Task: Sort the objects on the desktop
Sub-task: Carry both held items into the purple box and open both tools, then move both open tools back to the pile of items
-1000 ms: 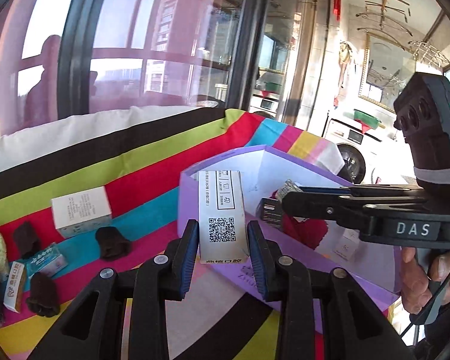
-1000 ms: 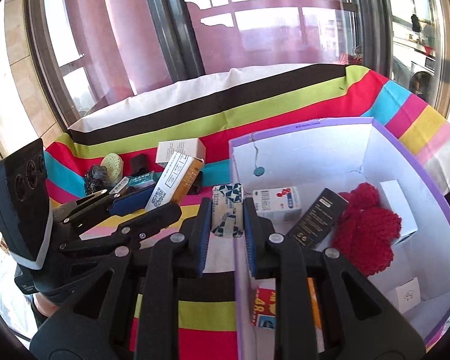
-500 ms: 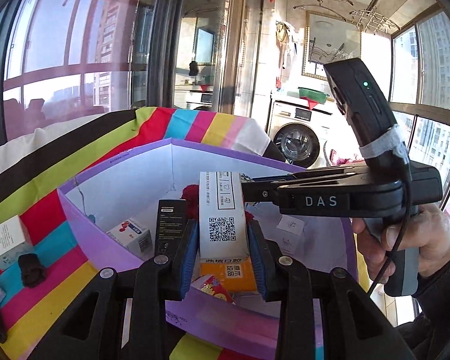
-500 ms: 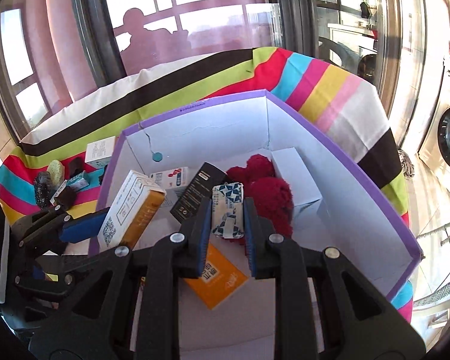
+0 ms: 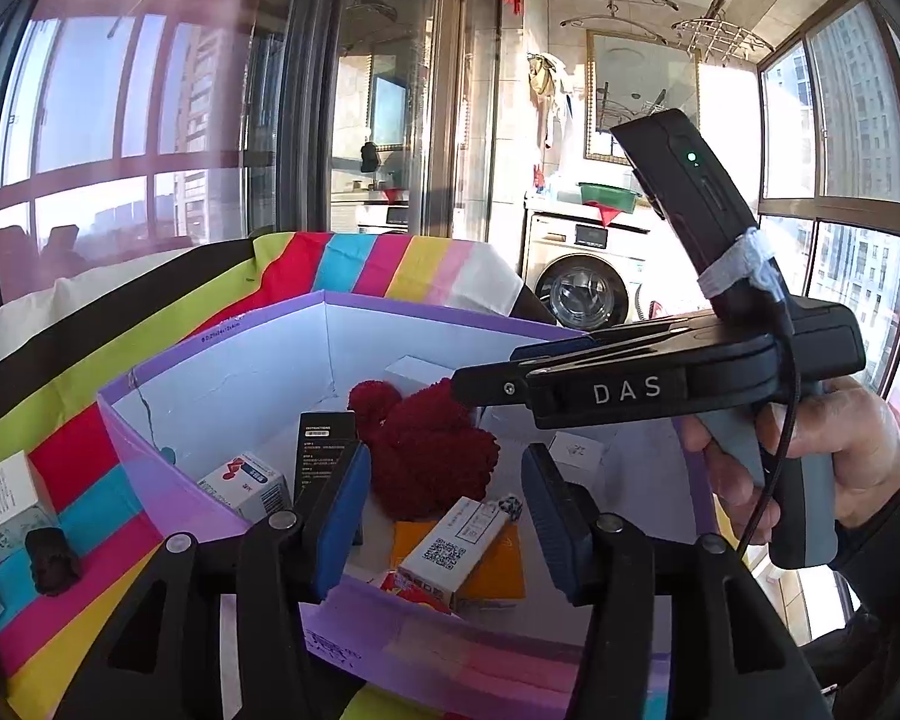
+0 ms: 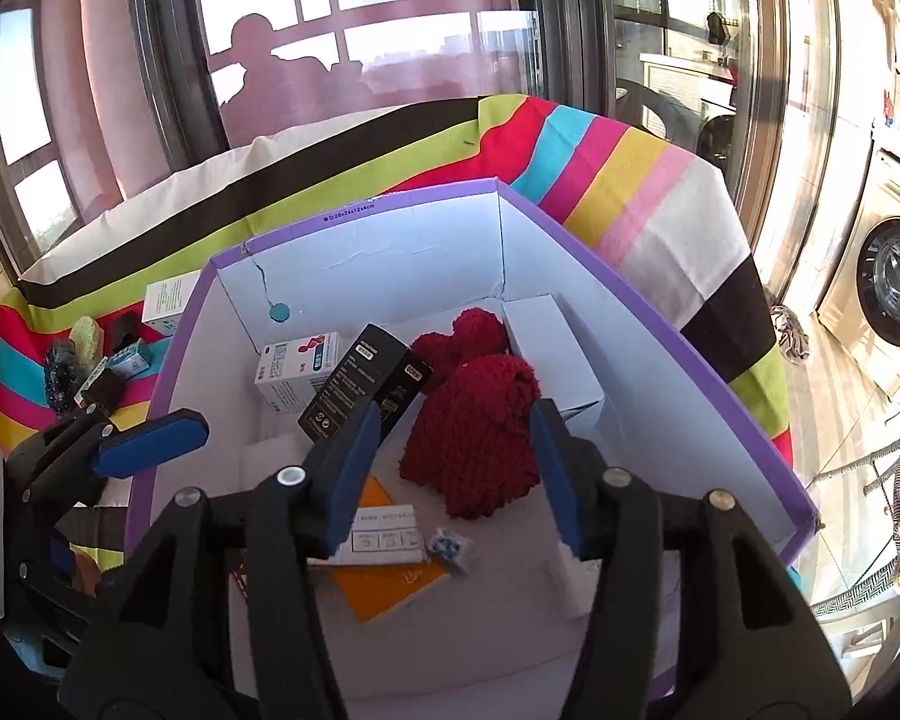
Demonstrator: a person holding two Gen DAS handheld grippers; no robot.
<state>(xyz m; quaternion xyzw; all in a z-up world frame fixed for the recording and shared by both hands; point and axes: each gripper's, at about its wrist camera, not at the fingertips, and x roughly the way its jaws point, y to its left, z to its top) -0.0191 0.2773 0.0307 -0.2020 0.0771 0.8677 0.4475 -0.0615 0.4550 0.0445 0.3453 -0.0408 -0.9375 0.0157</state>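
A purple box with white inside stands on the striped cloth. My left gripper is open and empty over its near wall. Below it a white QR-code carton lies on an orange packet. My right gripper is open and empty above the box. The carton and a small blue-white patterned packet lie under it on the orange packet. Red woolly items, a black box and a white-red box lie further in.
Left of the box on the cloth lie a white carton, dark lumps, a teal packet and a pale sponge. A washing machine stands beyond the table's right edge.
Both grippers opened. The white QR carton dropped from the left gripper and the patterned packet from the right gripper; both now lie in the purple box.
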